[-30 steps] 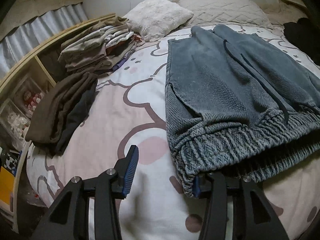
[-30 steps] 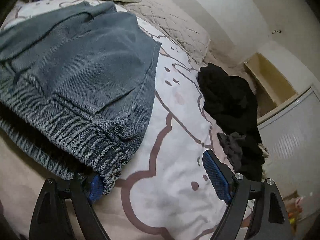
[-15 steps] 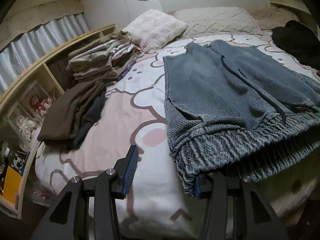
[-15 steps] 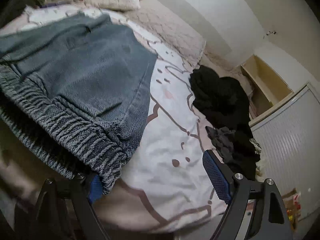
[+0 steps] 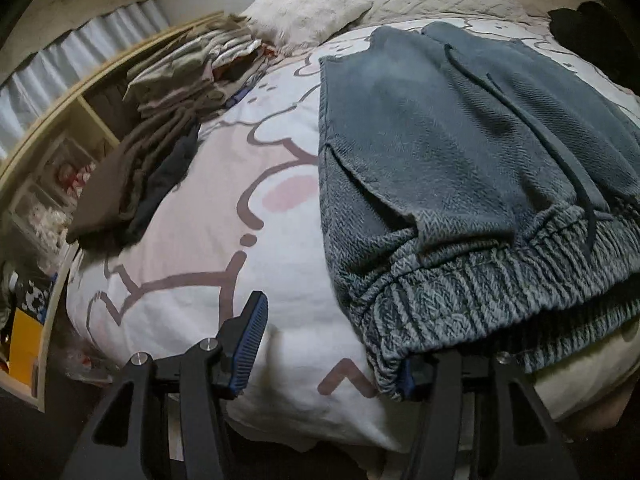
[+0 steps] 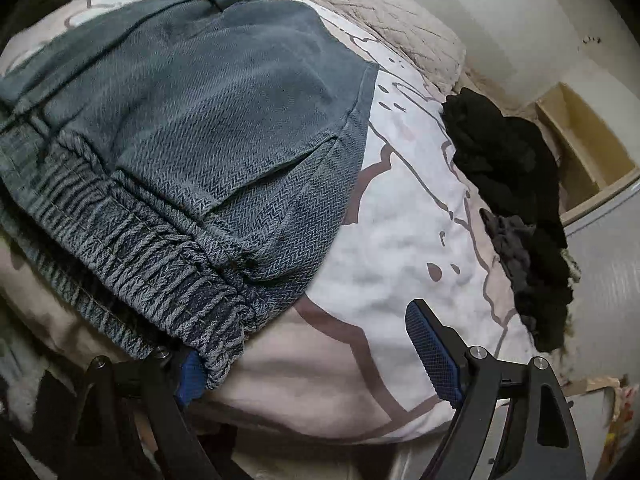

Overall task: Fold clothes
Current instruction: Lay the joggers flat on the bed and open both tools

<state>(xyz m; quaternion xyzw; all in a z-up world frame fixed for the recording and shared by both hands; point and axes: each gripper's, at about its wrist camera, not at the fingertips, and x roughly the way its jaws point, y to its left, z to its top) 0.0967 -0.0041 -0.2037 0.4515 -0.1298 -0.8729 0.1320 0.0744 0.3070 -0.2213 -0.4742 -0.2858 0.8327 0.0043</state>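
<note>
Left wrist view: my left gripper (image 5: 328,354) sits at the foot edge of the bed (image 5: 240,280), fingers spread wide. The waistband corner of the pants (image 5: 460,168) hangs over the inner finger, so that finger is mostly hidden. Nothing is pinched.
Right wrist view: my right gripper (image 6: 320,368) is gaping open as well. The other waistband corner is draped over its inner finger, and the outer pad is out over bare duvet.
Pants: grey-blue herringbone knit, lying flat on the duvet with the ribbed waistband at the foot edge nearest me and the legs running up toward the pillows. A dark drawstring trails across the top, and there's a slanted pocket slit on each side.
Waistband: looks a bit lifted off the duvet where it rides on the fingers, but I can't tell how much.
Folded stack (image 5: 200,68): along the bed's left edge, up near the fluffy pillow (image 5: 304,8).
Brown pile (image 5: 132,184): also on the left edge, closer to the foot, with something dark tucked beside it.
Black clothes (image 6: 508,184): a loose heap on the right edge, well apart from the pants.
Shelf (image 5: 52,136): wooden, running alongside the left edge, with boxes inside.
Quilted pillow (image 6: 400,28): at the head of the bed.
</note>
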